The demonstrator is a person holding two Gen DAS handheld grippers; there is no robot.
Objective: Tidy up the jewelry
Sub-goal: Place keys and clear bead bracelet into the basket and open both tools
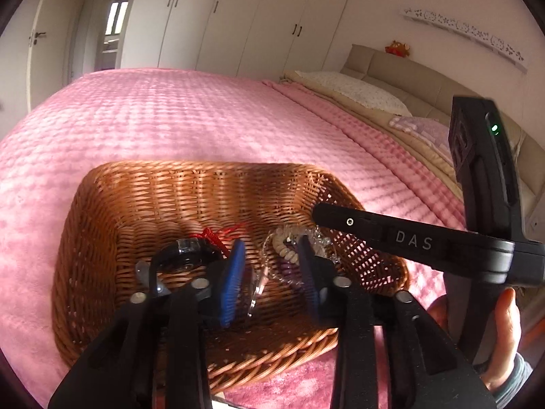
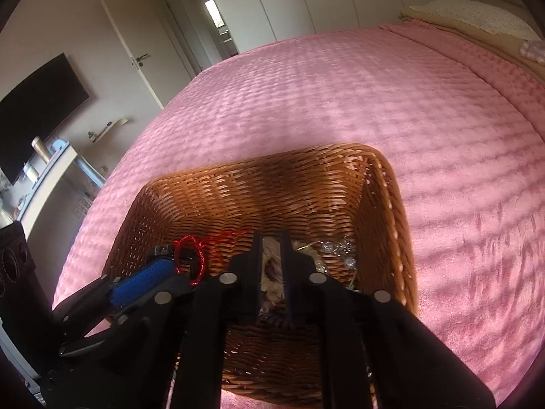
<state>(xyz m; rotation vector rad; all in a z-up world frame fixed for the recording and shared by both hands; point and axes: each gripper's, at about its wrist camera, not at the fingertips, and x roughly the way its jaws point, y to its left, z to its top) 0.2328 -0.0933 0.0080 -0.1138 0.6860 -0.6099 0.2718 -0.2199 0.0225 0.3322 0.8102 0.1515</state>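
Claw work is all down inside the wicker basket on the pink bed. Left claw hangs spread wide, gripping nothing, with a black watch and red cord just off its left finger. Right claw has its fingers drawn near together around the cream bead strand; whether it truly pinches the beads, I cannot tell. Sparkly silver pieces lie just to its right. From what shows, the jewelry is gathered in the basket but heaped together, so sorting seems left to do.
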